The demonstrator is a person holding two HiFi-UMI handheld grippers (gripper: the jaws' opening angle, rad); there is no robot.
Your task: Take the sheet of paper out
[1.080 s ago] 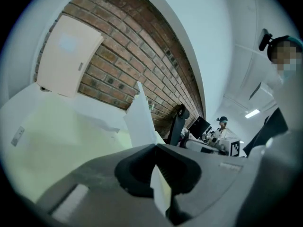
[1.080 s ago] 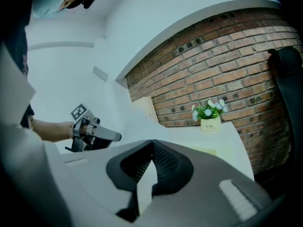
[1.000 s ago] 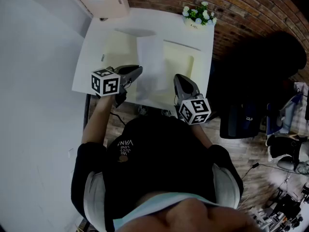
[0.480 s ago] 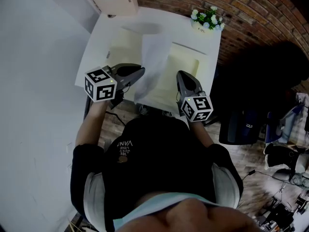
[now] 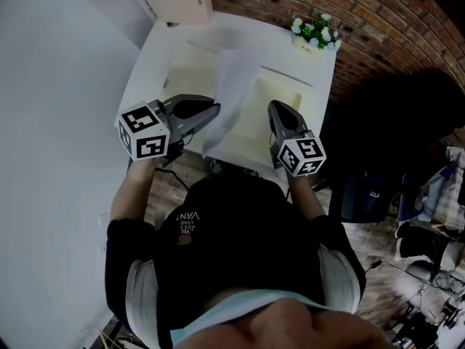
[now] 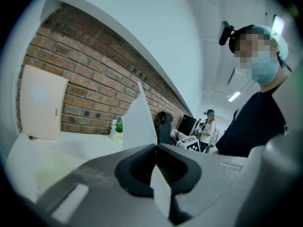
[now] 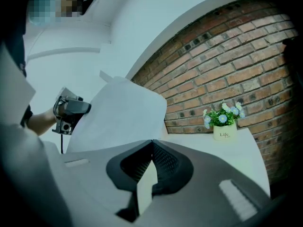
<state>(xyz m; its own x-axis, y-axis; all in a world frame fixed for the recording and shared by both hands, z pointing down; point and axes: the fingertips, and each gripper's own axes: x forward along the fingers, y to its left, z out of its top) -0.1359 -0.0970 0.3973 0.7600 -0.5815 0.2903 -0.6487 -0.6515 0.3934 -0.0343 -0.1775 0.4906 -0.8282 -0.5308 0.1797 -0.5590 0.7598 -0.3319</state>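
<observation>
Your left gripper (image 5: 215, 115) (image 6: 155, 148) is holding its fingers clamped on the near edge of the sheet of paper (image 5: 232, 86) (image 6: 138, 122). The sheet is standing raised above the pale yellow folder (image 5: 251, 137), curving toward the brick wall. Your right gripper (image 5: 278, 107) (image 7: 151, 143) is keeping its fingers closed on a pale strip, apparently the folder's near edge. The folder is lying on the white counter (image 5: 145, 71), with a small flower pot (image 5: 314, 33) sitting at the counter's far corner.
</observation>
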